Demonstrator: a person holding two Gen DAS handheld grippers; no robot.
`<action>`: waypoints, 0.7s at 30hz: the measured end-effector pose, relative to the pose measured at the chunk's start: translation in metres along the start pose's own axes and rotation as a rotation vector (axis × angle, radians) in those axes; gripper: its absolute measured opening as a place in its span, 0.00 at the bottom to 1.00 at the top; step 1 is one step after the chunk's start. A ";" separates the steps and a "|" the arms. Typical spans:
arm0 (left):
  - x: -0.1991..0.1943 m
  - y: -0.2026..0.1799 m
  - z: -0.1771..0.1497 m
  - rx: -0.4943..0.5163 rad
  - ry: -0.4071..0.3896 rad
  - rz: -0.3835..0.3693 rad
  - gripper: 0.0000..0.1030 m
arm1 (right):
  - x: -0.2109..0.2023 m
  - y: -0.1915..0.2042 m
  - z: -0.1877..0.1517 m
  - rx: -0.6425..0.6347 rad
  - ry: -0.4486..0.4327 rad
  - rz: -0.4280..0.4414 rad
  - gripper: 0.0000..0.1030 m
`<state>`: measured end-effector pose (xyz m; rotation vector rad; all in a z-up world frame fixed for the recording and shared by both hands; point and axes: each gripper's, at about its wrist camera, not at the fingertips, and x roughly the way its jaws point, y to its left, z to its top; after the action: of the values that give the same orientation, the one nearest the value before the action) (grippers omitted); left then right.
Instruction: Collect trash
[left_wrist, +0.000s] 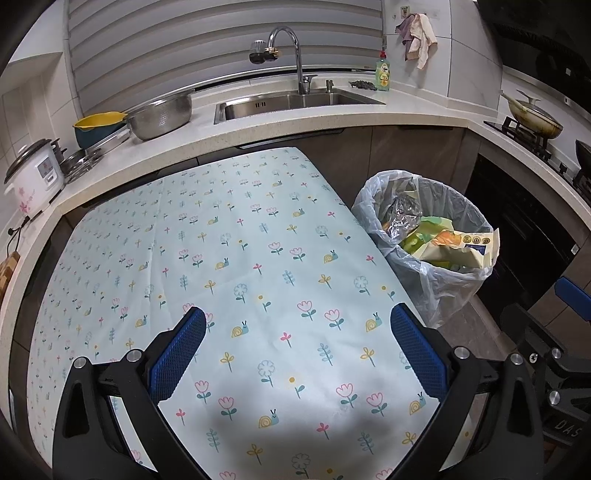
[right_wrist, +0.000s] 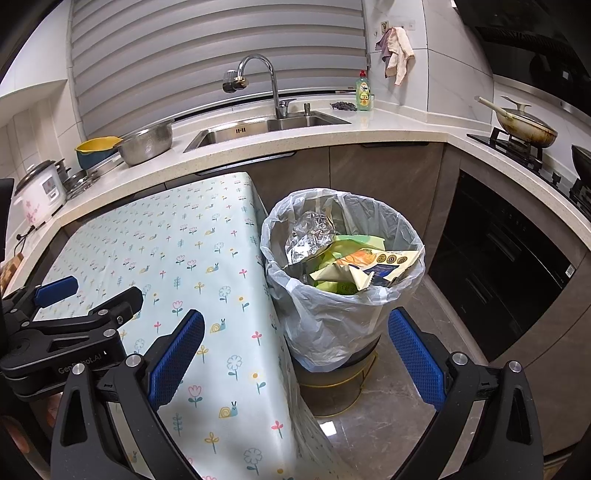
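Observation:
A trash bin (right_wrist: 343, 314) lined with a clear plastic bag stands on the floor at the table's right edge; it also shows in the left wrist view (left_wrist: 443, 284). Inside lie crumpled foil (right_wrist: 308, 236), a yellow snack wrapper (right_wrist: 373, 264) and green packaging. My left gripper (left_wrist: 297, 319) is open and empty above the table with the flowered cloth (left_wrist: 221, 240). My right gripper (right_wrist: 295, 321) is open and empty, in front of the bin and over the table's right edge (right_wrist: 207, 258). The left gripper's body (right_wrist: 70, 328) shows at the left of the right wrist view.
A kitchen counter (left_wrist: 295, 114) with a sink (left_wrist: 291, 101), faucet, metal colander (left_wrist: 160, 114), yellow bowl, rice cooker (left_wrist: 33, 177) and dish soap bottle (left_wrist: 384, 72) runs behind the table. A stove with a pan (right_wrist: 524, 127) and a dark oven front stand at the right.

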<state>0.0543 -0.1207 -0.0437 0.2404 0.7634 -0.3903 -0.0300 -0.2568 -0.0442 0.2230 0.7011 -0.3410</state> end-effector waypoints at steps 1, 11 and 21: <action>0.000 0.000 0.000 -0.002 -0.002 0.005 0.93 | 0.000 0.000 0.000 0.000 0.000 0.000 0.93; 0.000 -0.003 -0.002 0.006 -0.006 0.023 0.93 | 0.001 0.000 0.000 0.000 0.001 -0.001 0.93; 0.001 -0.005 -0.002 0.012 -0.010 0.026 0.93 | 0.003 -0.003 -0.001 0.003 0.002 0.000 0.93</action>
<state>0.0513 -0.1244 -0.0459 0.2592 0.7472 -0.3711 -0.0301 -0.2600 -0.0469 0.2260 0.7026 -0.3422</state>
